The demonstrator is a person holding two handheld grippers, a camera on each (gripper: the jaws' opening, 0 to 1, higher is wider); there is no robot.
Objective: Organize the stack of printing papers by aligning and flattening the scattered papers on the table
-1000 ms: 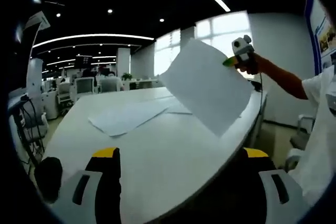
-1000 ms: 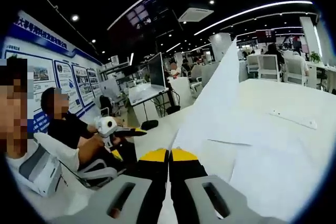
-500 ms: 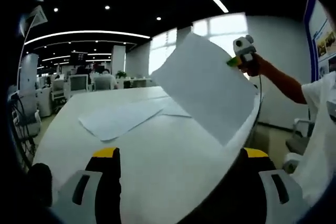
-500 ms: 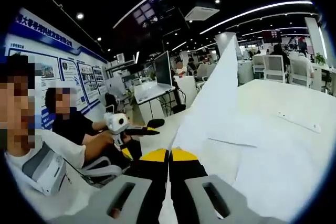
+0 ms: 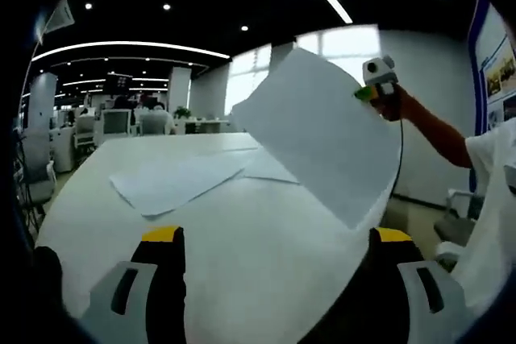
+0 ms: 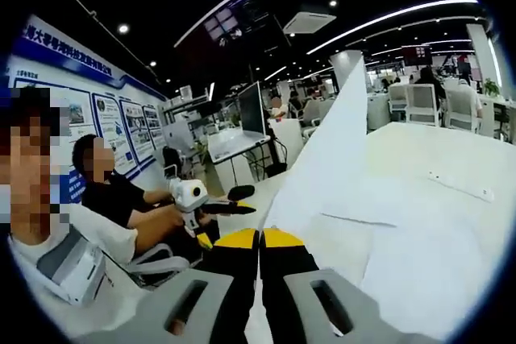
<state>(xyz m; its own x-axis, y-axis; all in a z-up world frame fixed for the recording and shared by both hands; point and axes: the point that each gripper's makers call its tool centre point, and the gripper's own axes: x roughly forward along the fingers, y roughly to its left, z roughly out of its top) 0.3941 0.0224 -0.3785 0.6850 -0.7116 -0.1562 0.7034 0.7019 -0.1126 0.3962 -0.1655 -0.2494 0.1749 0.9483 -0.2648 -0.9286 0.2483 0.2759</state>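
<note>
The left gripper (image 5: 276,239) has its fingers (image 5: 165,235) set wide apart at the bottom of the left gripper view, with nothing between them and only the white table (image 5: 242,231) showing in the gap. The right gripper (image 6: 260,238) has its fingers (image 6: 238,239) pressed together at the bottom centre of the right gripper view, pinching the lower corner of a sheet of paper (image 6: 334,159) that rises from them as a tall white blade toward the upper middle of the frame.

In the left gripper view the same sheet hangs in the air at centre right, tilted like a diamond above the table edge, its upper right corner held by the right gripper, which shows at the upper right in a person's hand (image 5: 391,102) with the forearm reaching in from the right edge.

Farther back on the table, left of centre, loose papers (image 5: 181,183) lie flat and overlapping at skewed angles.

In the right gripper view the left gripper appears at the left middle. Blue wall posters (image 6: 81,110) at the left carry writing too small to read.
</note>
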